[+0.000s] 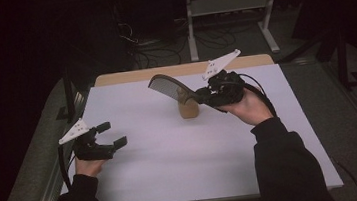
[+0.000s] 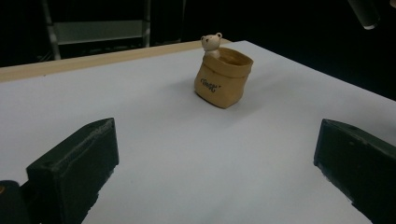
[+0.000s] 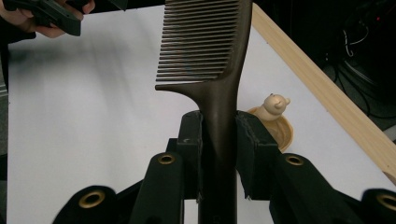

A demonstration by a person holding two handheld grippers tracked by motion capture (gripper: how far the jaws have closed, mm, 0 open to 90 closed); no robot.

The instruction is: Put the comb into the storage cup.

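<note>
Right claw (image 3: 218, 140) pinches the dark comb (image 3: 210, 51) by its handle, teeth end raised over the table (image 1: 174, 171) near the far edge, just above the tan bear pot (image 2: 222, 77). Left claw (image 1: 111, 135) spread, nothing between its jaws, hovering near the table's left edge, well apart from the pot.

We see a white table sheet (image 1: 184, 170) over a wooden tabletop edge (image 1: 128, 76) at 12 o'clock. Beyond, at 1 o'clock, a pale metal stand (image 1: 227, 5) rises above tangled floor cables (image 1: 155, 45).
</note>
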